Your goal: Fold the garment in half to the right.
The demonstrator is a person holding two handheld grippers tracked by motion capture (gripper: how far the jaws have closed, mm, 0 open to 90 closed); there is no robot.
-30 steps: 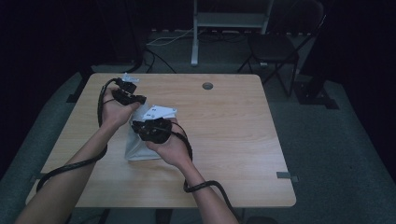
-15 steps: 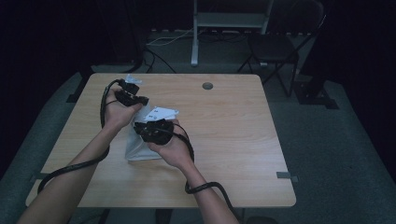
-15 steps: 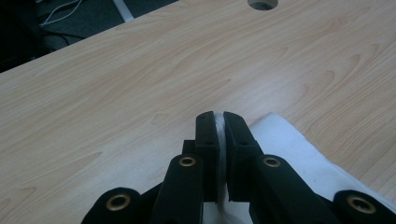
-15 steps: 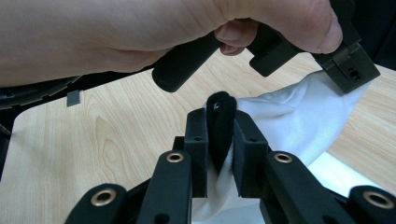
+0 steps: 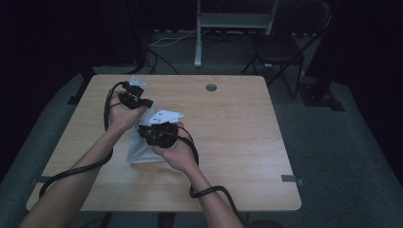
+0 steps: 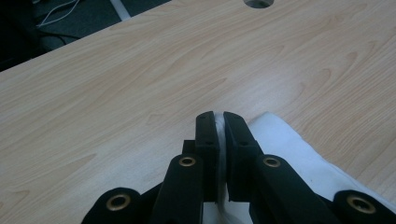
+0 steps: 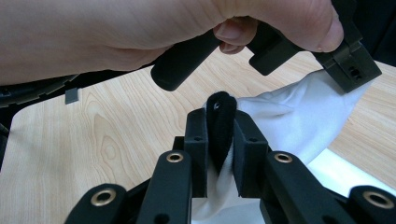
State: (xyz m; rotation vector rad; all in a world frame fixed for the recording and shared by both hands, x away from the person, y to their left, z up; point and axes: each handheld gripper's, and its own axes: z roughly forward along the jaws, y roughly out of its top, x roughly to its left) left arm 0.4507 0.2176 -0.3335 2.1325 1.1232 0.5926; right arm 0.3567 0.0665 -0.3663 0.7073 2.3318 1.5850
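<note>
- Change since a second ago: none found. In the high view both of your hands, both grippers and the cloth [image 5: 139,153] lie where they lay in the two earlier pictures.
- Left gripper [image 5: 142,101]: its jaws are pressed together on a thin white edge of the cloth [image 6: 289,144]. The left gripper view [image 6: 221,119] shows that edge pinched flat between the pads.
- Right gripper [image 5: 159,133]: its jaws are clamped on a black strip [image 7: 218,133] with white cloth [image 7: 299,121] bunched beneath it. In the right gripper view [image 7: 221,114] the strip's tip pokes out above the pads. What the strip is cannot be told.
- Position of the cloth: on the table [image 5: 237,142], on your side of the hole [image 5: 211,87] and to its left. One part is lifted and stretched between the two grippers. The rest lies flat on the wood, farther from the hole.
- Left hand [image 7: 140,28]: it is seen close above the right gripper, so the two grips are near one another on the cloth.
- Assessment: both grips look secure and the work appears to be at a pause, with neither hold released.
- Judgement on the next move: you will likely need to draw the grippers apart or shift one grip. Watch the thin left-hand edge, which could slip out first.
</note>
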